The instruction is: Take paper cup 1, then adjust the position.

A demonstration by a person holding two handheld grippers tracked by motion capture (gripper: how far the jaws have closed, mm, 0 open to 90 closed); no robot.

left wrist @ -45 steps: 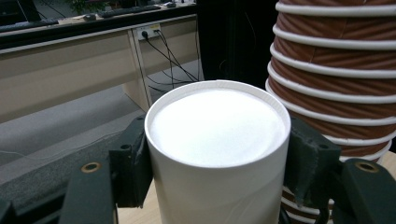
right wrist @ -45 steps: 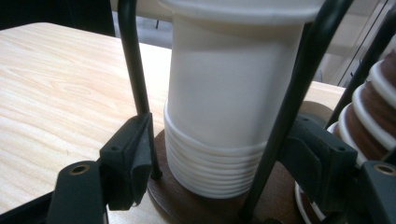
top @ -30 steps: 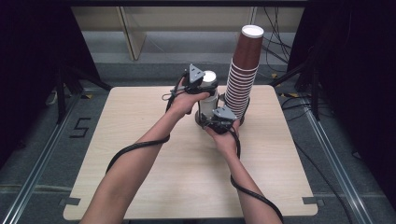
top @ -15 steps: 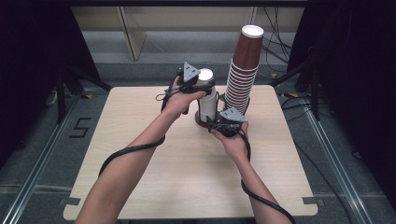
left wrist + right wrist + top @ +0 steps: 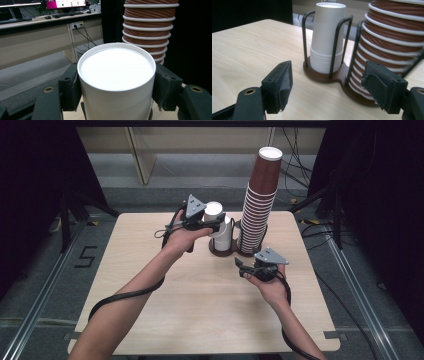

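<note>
A white paper cup (image 5: 116, 67), bottom up, sits between my left gripper's (image 5: 116, 92) pads, which press on both its sides. In the high view that cup (image 5: 214, 211) hangs just above and left of a short white cup stack (image 5: 223, 239) in a dark wire holder (image 5: 220, 253), with the left gripper (image 5: 215, 223) shut on it. A tall brown cup stack (image 5: 257, 205) fills the holder's right half. My right gripper (image 5: 242, 266) hovers near the table, in front of the holder and to its right. It (image 5: 328, 75) is open, with nothing between its jaws.
The holder (image 5: 322, 76) with the white stack (image 5: 327, 57) and brown stack (image 5: 392, 42) stands at the far middle of the wooden table (image 5: 150, 285). Cables trail from both grippers across the table. Dark frames and floor rails surround it.
My right gripper has drawn back from the holder, toward the person and to the right. My left gripper has shifted a little left with the white cup.
</note>
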